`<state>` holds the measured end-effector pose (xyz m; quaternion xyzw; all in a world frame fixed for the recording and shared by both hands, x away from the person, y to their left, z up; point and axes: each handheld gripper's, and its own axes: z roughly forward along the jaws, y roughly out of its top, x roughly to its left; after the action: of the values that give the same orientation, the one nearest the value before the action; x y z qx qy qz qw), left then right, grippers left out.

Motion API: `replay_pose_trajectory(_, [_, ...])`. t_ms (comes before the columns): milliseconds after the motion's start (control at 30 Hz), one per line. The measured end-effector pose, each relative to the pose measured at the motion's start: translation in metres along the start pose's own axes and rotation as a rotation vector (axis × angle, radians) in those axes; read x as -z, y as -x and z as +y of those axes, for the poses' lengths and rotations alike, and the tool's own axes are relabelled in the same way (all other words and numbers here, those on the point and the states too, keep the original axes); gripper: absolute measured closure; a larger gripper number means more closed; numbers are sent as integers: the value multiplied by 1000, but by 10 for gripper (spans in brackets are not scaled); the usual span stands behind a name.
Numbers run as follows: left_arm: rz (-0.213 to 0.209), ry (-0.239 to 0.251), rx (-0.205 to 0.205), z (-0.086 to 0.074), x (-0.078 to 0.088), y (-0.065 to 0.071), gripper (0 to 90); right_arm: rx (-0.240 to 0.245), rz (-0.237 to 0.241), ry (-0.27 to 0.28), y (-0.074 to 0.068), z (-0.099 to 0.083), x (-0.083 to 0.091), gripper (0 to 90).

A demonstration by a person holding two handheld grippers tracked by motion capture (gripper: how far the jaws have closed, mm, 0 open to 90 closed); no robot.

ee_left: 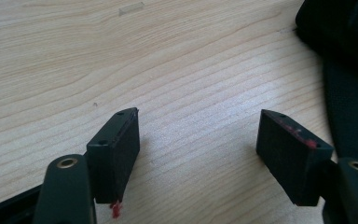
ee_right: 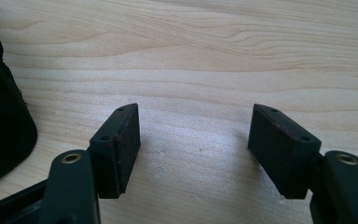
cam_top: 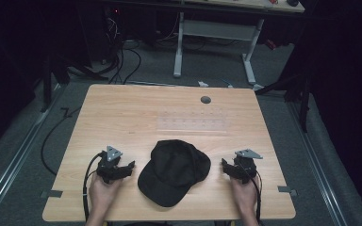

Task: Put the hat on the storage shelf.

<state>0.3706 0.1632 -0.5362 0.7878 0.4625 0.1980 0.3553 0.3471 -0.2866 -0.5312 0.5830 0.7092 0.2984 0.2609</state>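
In the high view we see a black cap (cam_top: 174, 172) lying flat on the wooden surface (cam_top: 122, 117), near its front edge and midway between our two hands, its brim pointing toward us. Our left hand-held gripper (cam_top: 131, 165) rests on the surface just left of the cap, its tips aimed at the cap but apart from it. Our right hand-held gripper (cam_top: 224, 165) sits just right of the cap, also aimed inward, close to the cap's edge. A clear plastic tray (cam_top: 193, 120) lies farther back on the surface, well apart from the cap, and a small grey grommet (cam_top: 205, 100) sits near the far edge. In the left gripper view our left hand-held gripper (ee_left: 198, 135) has its jaws spread wide with bare wood between them, and the cap (ee_left: 349, 70) shows dark at the right edge, just beyond the right jaw. In the right gripper view our right hand-held gripper (ee_right: 193, 135) is likewise spread wide over bare wood, pinching nothing, and the cap (ee_right: 2, 107) shows at the left edge, near the left jaw but not touching it.
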Motion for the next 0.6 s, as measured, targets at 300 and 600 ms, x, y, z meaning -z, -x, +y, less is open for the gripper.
replay_pose_trajectory(300, [-1,-2,-2,0,0,0,297,-1,2,1,0,0,0,339])
replay_pose_trajectory(600, [-1,-2,-2,0,0,0,297,-1,13,-1,1,0,0,323])
